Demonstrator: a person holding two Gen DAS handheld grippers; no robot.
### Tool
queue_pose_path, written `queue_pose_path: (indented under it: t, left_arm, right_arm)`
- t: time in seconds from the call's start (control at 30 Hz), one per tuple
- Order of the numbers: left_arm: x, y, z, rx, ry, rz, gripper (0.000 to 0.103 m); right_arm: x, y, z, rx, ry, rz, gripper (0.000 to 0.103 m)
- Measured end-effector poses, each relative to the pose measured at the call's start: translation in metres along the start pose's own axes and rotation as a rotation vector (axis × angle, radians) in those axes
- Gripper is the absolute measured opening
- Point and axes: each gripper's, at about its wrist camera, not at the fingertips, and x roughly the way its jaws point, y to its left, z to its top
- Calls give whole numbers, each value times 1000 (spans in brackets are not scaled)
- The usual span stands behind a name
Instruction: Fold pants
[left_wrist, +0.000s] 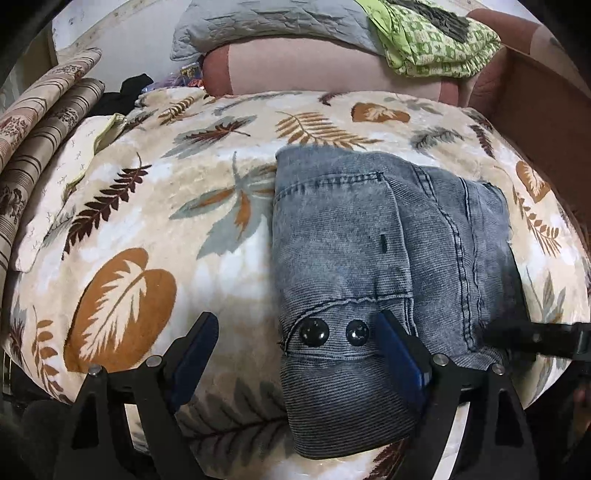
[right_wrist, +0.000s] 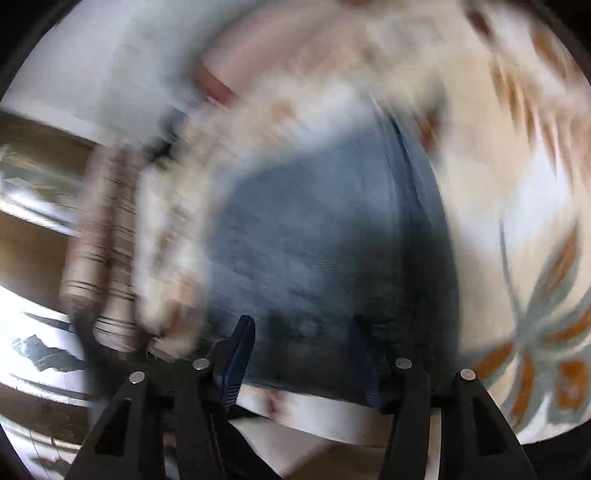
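Note:
Grey-blue denim pants (left_wrist: 369, 258) lie folded into a compact bundle on a leaf-patterned blanket (left_wrist: 147, 206); two black buttons (left_wrist: 314, 331) face me at the near end. My left gripper (left_wrist: 295, 332) is open and empty, its fingers spread over the bundle's near left corner. The tip of my right gripper (left_wrist: 532, 338) shows at the bundle's right edge. In the right wrist view, heavily blurred by motion, the pants (right_wrist: 325, 240) fill the middle and my right gripper (right_wrist: 303, 332) is open over their near edge.
A pink sofa back (left_wrist: 325, 70) with a grey quilt (left_wrist: 266, 22) and green patterned cloth (left_wrist: 436, 40) stands behind. Striped cushions (left_wrist: 40, 140) lie at the left. A brown cardboard box (left_wrist: 546, 110) stands at the right.

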Motion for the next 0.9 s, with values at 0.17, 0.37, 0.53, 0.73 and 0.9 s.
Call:
queue_pose_path:
  t: [0.17, 0.37, 0.53, 0.73, 0.9]
  left_arm:
    - [0, 1, 0, -2, -4, -2, 87]
    - [5, 3, 2, -12, -5, -10, 87]
    - [5, 3, 1, -14, -5, -16, 87]
    - [-16, 21, 3, -96, -38, -102, 87]
    - [-18, 22, 2, -95, -31, -99, 87]
  right_arm:
    - [-11, 3, -1, -7, -14, -17, 43]
    - [-32, 65, 32, -146, -106, -44, 59]
    - [-13, 74, 86, -140, -141, 5, 67]
    - [36, 20, 100, -25, -57, -104, 66]
    - [-1, 30, 71, -69, -92, -141, 66]
